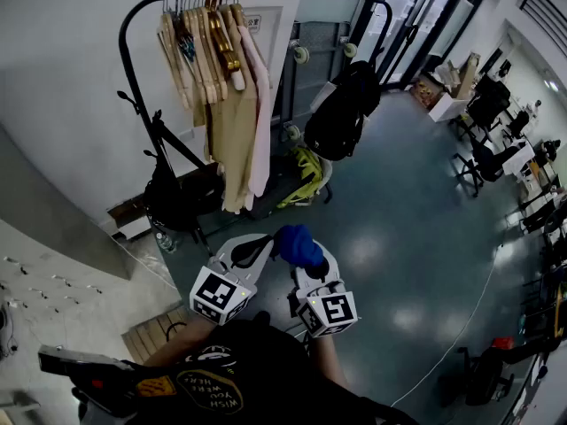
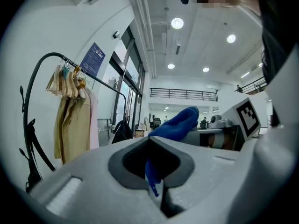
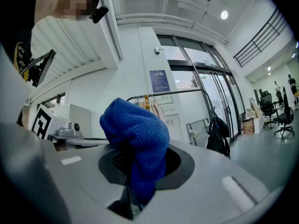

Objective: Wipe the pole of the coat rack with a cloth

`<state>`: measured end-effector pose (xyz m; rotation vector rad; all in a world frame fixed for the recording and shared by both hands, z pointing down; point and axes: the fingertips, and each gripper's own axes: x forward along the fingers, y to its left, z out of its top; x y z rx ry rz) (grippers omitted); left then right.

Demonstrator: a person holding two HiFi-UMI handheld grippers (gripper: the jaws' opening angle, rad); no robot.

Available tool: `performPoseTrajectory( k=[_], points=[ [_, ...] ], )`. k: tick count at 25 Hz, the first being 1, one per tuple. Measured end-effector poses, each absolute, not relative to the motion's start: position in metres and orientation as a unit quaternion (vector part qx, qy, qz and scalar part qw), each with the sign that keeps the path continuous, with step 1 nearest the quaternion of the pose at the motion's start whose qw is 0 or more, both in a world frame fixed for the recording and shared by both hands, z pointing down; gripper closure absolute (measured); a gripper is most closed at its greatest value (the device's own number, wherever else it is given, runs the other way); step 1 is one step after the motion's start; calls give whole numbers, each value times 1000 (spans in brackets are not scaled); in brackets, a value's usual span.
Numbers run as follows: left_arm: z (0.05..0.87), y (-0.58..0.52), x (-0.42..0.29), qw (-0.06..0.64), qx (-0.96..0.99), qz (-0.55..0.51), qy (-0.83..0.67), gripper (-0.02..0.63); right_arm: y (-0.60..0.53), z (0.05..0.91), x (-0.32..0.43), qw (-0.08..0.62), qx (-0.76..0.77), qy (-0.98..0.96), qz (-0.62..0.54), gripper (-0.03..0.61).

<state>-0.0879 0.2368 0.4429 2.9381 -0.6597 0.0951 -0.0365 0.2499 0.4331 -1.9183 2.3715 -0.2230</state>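
The coat rack's black pole [image 1: 129, 60] arches across the far wall, hung with wooden hangers and beige garments [image 1: 232, 122]. I hold a blue cloth [image 1: 298, 243] low in front of me, well short of the rack. My right gripper [image 1: 306, 266] is shut on the cloth [image 3: 136, 139], which bunches up over its jaws. My left gripper [image 1: 265, 249] touches the cloth from the left, shut on a thin blue corner [image 2: 151, 175]. In the left gripper view the rack pole [image 2: 26, 97] stands at far left. The rack's top bar [image 3: 180, 92] shows behind the cloth in the right gripper view.
A black backpack [image 1: 343, 108] hangs at the rack's right end. A black bag [image 1: 173, 198] and a yellow-green item [image 1: 306, 176] lie at its foot. Office chairs [image 1: 485, 153] stand at the right; a white cable [image 1: 462, 324] crosses the floor.
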Motion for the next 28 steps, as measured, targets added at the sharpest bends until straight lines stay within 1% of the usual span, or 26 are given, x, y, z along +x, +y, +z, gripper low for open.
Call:
performPoseTrajectory(
  k=[13,18,23,28],
  points=[
    [452,239,-56,81,976,37,-200,614,251,445,-10,31,-635,767,-81,502],
    [456,233,-42,73,974,42,-212,614,241,451,8,41,-626,774,-86,497],
    [442,195,-24,48,972,33,-229,614,197,446,29,35,-616,782,-89,495],
    [422,124,-10,24,969,18,-243,614,128,423,43,44,-611,787,-65,495]
  ],
)
